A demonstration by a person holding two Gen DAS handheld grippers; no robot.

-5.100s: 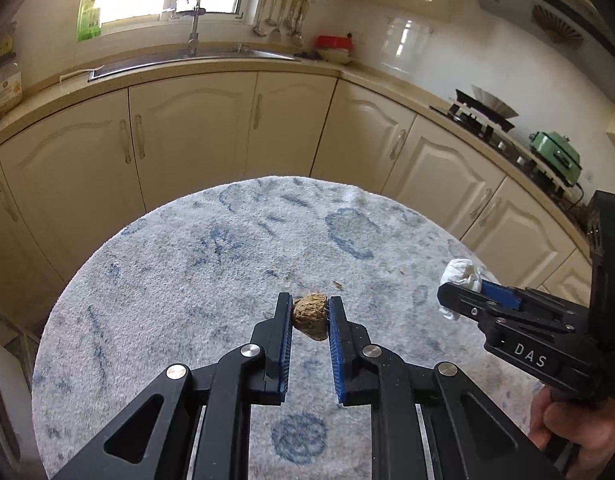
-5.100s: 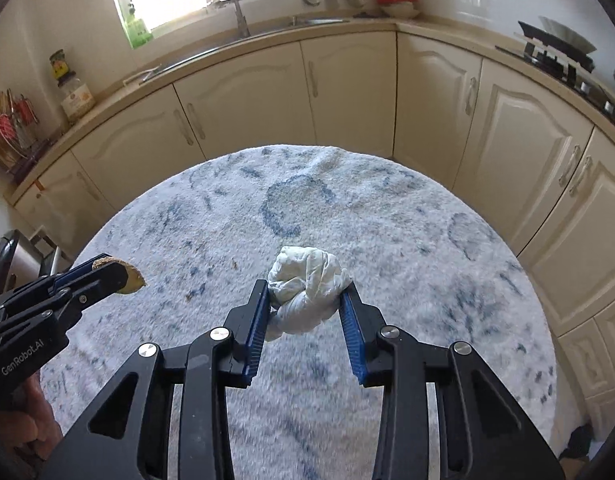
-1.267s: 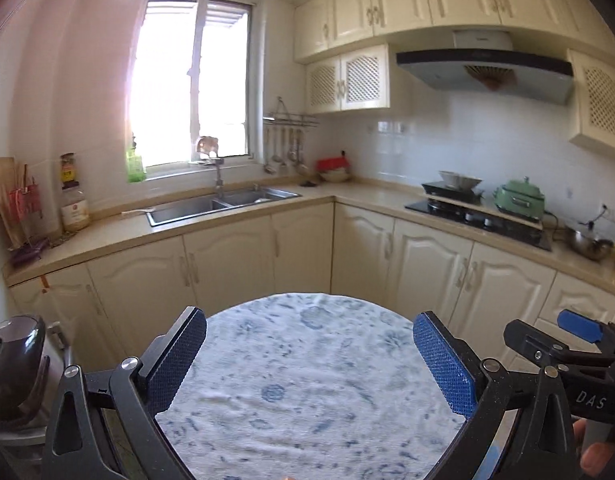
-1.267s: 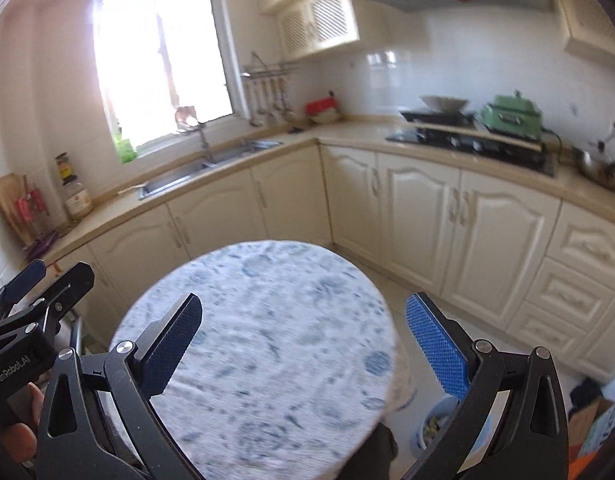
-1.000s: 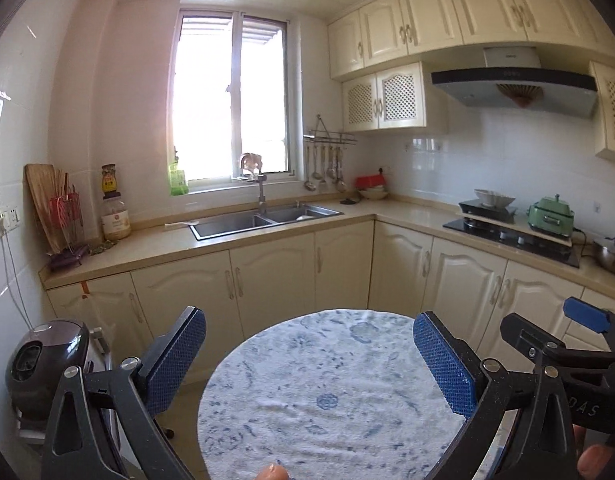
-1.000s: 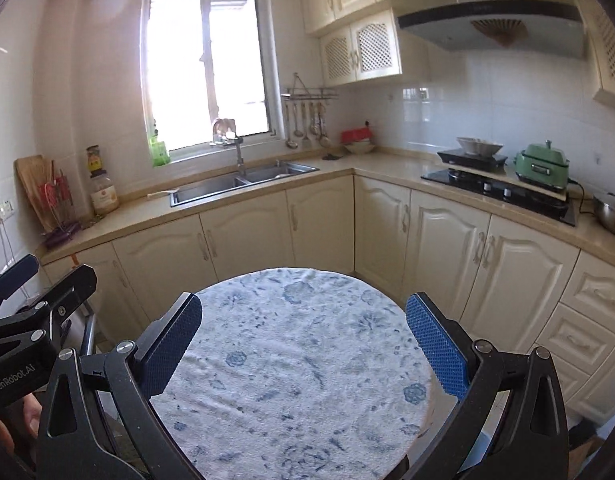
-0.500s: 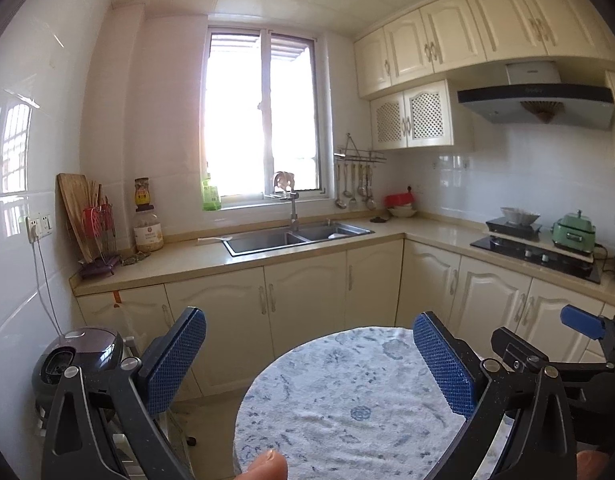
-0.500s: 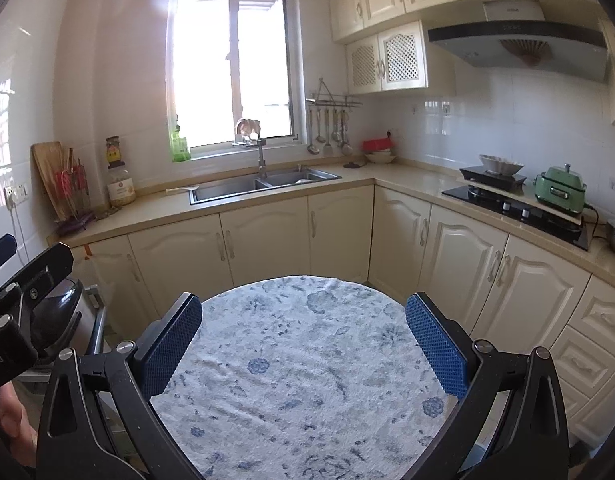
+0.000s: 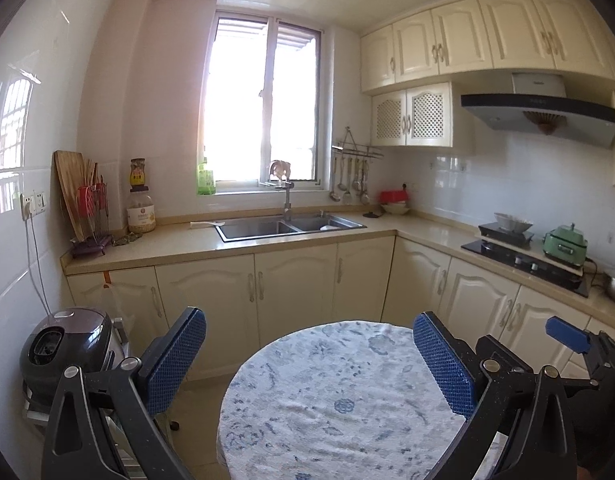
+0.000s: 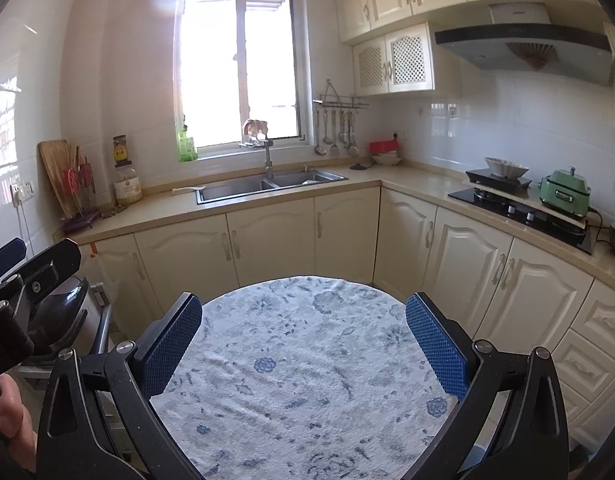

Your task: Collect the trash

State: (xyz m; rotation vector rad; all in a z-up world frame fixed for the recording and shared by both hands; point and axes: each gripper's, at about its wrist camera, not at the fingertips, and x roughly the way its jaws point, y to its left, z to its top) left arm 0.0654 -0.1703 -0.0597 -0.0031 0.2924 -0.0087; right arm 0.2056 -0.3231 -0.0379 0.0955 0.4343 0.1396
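Trash nowhere visible in either view. Left tongs [image 9: 309, 364] spread wide, blue pads [image 9: 175, 356] bare – nothing gripped. Right tongs [image 10: 303, 344] likewise gaping, nothing held. Both raised above round surface [image 10: 307, 360] draped in white cloth with blue flower print. Beside it at left, dark cooker [image 9: 63, 344]. Farther back, cream cabinets [image 9: 291, 276], steel sink [image 9: 287, 226] under bright window [image 9: 263, 120] – green pot [image 10: 563, 192] by stove at right.

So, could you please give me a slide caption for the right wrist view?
Open right hand-held gripper above the cloth-covered round table, facing the kitchen sink.
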